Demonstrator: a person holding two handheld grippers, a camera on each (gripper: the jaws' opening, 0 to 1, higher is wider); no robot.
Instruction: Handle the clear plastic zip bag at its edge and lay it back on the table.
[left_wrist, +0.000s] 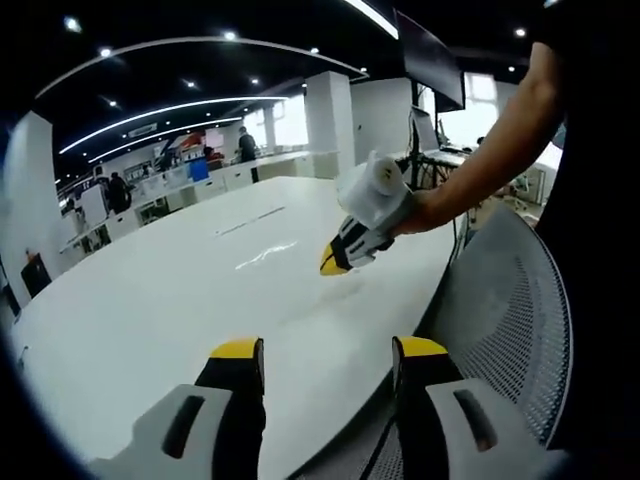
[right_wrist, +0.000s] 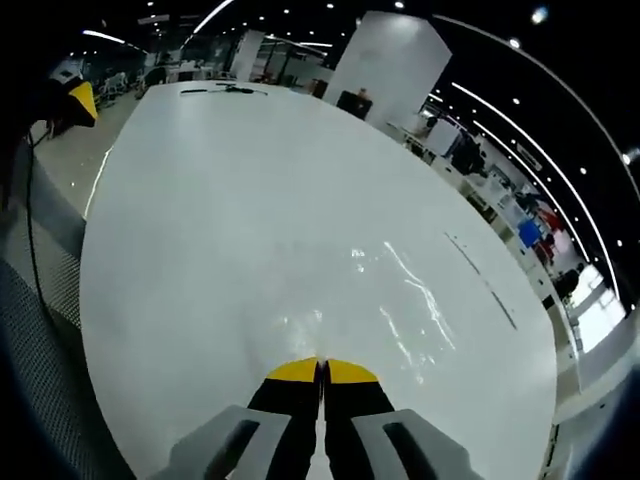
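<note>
The white tabletop (right_wrist: 250, 200) is carrying the clear zip bag (right_wrist: 410, 300), glinting at one o'clock. The right gripper (right_wrist: 322, 372), jaws together, is pinching what looks like its near edge; the left gripper (left_wrist: 325, 350) is hanging apart. Lowering flat and releasing slowly is probably best.

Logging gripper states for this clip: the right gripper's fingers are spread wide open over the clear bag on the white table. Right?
Not quite. The right gripper has its fingers closed together, yellow tips touching, as the right gripper view shows. It is low over the clear bag on the white table.

clear zip bag (right_wrist: 400, 300) barely discernible on the white table (right_wrist: 250, 200); its edge at the right gripper (right_wrist: 322, 372) unclear
</note>
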